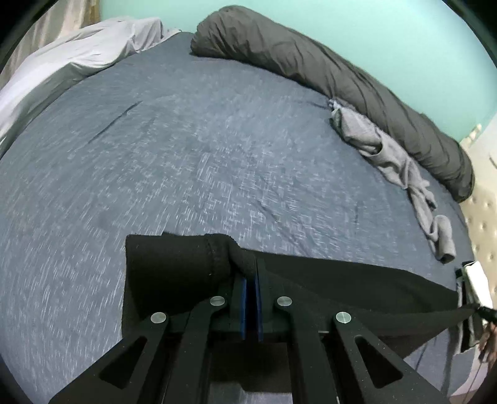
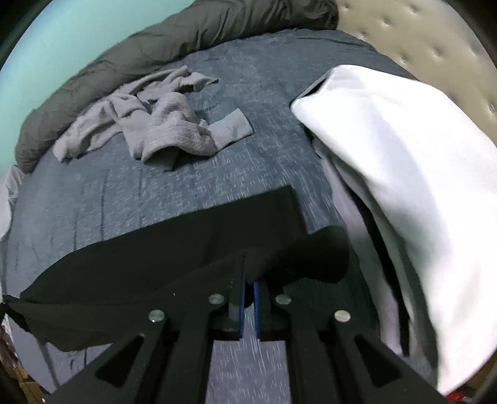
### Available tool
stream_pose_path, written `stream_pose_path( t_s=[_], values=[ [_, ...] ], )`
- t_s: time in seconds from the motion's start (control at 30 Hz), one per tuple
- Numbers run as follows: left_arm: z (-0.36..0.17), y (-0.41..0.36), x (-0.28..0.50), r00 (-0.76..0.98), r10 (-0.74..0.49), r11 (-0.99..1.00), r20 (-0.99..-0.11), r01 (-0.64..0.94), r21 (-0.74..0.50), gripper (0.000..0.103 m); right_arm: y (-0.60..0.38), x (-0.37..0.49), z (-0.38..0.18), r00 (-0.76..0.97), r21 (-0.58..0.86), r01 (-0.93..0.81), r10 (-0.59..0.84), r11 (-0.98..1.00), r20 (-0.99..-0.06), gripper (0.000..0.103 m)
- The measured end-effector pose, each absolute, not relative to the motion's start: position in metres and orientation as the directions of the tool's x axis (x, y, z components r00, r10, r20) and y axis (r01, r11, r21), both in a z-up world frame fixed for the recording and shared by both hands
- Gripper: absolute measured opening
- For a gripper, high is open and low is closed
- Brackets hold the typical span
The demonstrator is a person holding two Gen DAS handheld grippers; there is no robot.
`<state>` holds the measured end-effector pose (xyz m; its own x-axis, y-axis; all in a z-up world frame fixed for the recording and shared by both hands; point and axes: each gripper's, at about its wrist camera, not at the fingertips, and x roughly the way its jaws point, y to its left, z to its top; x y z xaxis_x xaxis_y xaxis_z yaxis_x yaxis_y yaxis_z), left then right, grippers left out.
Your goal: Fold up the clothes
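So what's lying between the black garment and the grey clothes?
Only bare blue bedsheet lies between the black garment and grey clothes, clearest in the right wrist view.

I see the bed [image 1: 186,149] under a blue-grey heathered sheet. A dark grey duvet [image 1: 326,68] lies rolled along its far edge against the teal wall [image 1: 372,28]. A pale grey sheet [image 1: 77,59] is bunched at the far left corner. On my right view a white pillow [image 2: 403,174] leans by the tufted beige headboard [image 2: 419,40].
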<state>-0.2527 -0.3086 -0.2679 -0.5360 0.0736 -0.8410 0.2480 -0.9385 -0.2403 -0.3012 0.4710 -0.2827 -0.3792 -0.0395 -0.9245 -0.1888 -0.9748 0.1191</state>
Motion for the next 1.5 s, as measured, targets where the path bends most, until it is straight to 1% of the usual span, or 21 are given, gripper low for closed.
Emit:
stream_pose_path(
  t_s=[0.27, 0.37, 0.43, 0.53, 0.57, 0.63, 0.67, 0.7, 0.73, 0.77, 0.8, 0.87, 1.03, 1.07, 1.1, 1.17, 1.2, 1.37, 1.4, 1.5],
  values=[
    [-0.302, -0.307, -0.297, -0.49, 0.047, -0.955, -0.87, 0.234, -0.183, 0.004, 0.455, -0.364, -0.315, -0.317, 0.019, -0.193, 0.044, -0.981, -0.948, 0.004],
    [-0.314, -0.307, -0.309, -0.472, 0.04, -0.96, -0.88, 0.226, -0.164, 0.004, 0.454, -0.38, -0.329, -0.301, 0.001, -0.194, 0.058, -0.981, -0.952, 0.004],
    [-0.322, -0.302, -0.317, -0.455, 0.019, -0.969, -0.89, 0.212, -0.13, 0.005, 0.453, -0.387, -0.339, -0.295, -0.005, -0.194, 0.063, -0.981, -0.954, 0.004],
    [-0.332, -0.292, -0.326, -0.439, 0.001, -0.978, -0.899, 0.188, -0.093, 0.007, 0.45, -0.395, -0.352, -0.304, -0.014, -0.179, 0.069, -0.984, -0.95, 0.004],
    [-0.335, -0.29, -0.329, -0.43, -0.008, -0.979, -0.903, 0.189, -0.081, 0.007, 0.449, -0.396, -0.355, -0.312, -0.012, -0.166, 0.064, -0.986, -0.948, 0.008],
    [-0.339, -0.288, -0.33, -0.42, -0.015, -0.979, -0.907, 0.19, -0.072, 0.008, 0.449, -0.396, -0.358, -0.332, -0.019, -0.14, 0.065, -0.99, -0.941, 0.011],
    [-0.338, -0.289, -0.329, -0.419, -0.009, -0.977, -0.908, 0.195, -0.081, 0.009, 0.449, -0.396, -0.359, -0.342, -0.024, -0.128, 0.067, -0.991, -0.937, 0.015],
    [-0.337, -0.291, -0.328, -0.42, 0.002, -0.975, -0.908, 0.203, -0.095, 0.012, 0.45, -0.394, -0.357, -0.357, -0.03, -0.124, 0.072, -0.992, -0.931, 0.019],
    [-0.334, -0.296, -0.325, -0.431, 0.04, -0.964, -0.902, 0.221, -0.148, 0.016, 0.453, -0.392, -0.354, -0.374, -0.035, -0.123, 0.079, -0.992, -0.924, 0.029],
    [-0.33, -0.304, -0.322, -0.449, 0.086, -0.946, -0.889, 0.243, -0.215, 0.023, 0.455, -0.388, -0.35, -0.397, -0.044, -0.119, 0.088, -0.992, -0.914, 0.036],
    [-0.326, -0.312, -0.319, -0.469, 0.127, -0.925, -0.874, 0.262, -0.276, 0.031, 0.455, -0.383, -0.344, -0.424, -0.055, -0.107, 0.095, -0.993, -0.901, 0.036],
    [-0.312, -0.323, -0.311, -0.51, 0.137, -0.904, -0.849, 0.287, -0.318, 0.04, 0.458, -0.371, -0.331, -0.475, -0.056, -0.094, 0.095, -0.994, -0.875, 0.036],
    [-0.275, -0.321, -0.287, -0.565, 0.041, -0.928, -0.824, 0.285, -0.241, 0.042, 0.47, -0.331, -0.299, -0.602, 0.01, -0.106, 0.056, -0.994, -0.797, 0.037],
    [-0.269, -0.319, -0.283, -0.576, 0.026, -0.932, -0.817, 0.282, -0.228, 0.045, 0.474, -0.32, -0.295, -0.621, 0.034, -0.089, 0.029, -0.995, -0.783, 0.041],
    [-0.264, -0.314, -0.278, -0.587, 0.019, -0.937, -0.809, 0.273, -0.22, 0.05, 0.475, -0.313, -0.295, -0.628, 0.048, -0.073, 0.009, -0.996, -0.778, 0.043],
    [-0.257, -0.302, -0.27, -0.605, 0.009, -0.947, -0.796, 0.251, -0.202, 0.056, 0.477, -0.297, -0.298, -0.622, 0.048, -0.061, 0.001, -0.997, -0.783, 0.045],
    [-0.255, -0.294, -0.266, -0.612, 0.006, -0.952, -0.791, 0.24, -0.193, 0.056, 0.478, -0.291, -0.303, -0.615, 0.054, -0.061, -0.005, -0.997, -0.789, 0.045],
    [-0.258, -0.241, -0.238, -0.651, 0.04, -0.964, -0.758, 0.175, -0.201, 0.056, 0.492, -0.271, -0.334, -0.575, 0.138, -0.107, -0.052, -0.985, -0.817, 0.045],
    [-0.261, -0.228, -0.231, -0.664, 0.053, -0.963, -0.746, 0.164, -0.215, 0.056, 0.495, -0.27, -0.339, -0.571, 0.157, -0.122, -0.061, -0.98, -0.819, 0.045],
    [-0.277, -0.201, -0.218, -0.66, 0.097, -0.955, -0.745, 0.15, -0.258, 0.056, 0.501, -0.268, -0.348, -0.58, 0.231, -0.158, -0.099, -0.96, -0.808, 0.046]
  ],
)
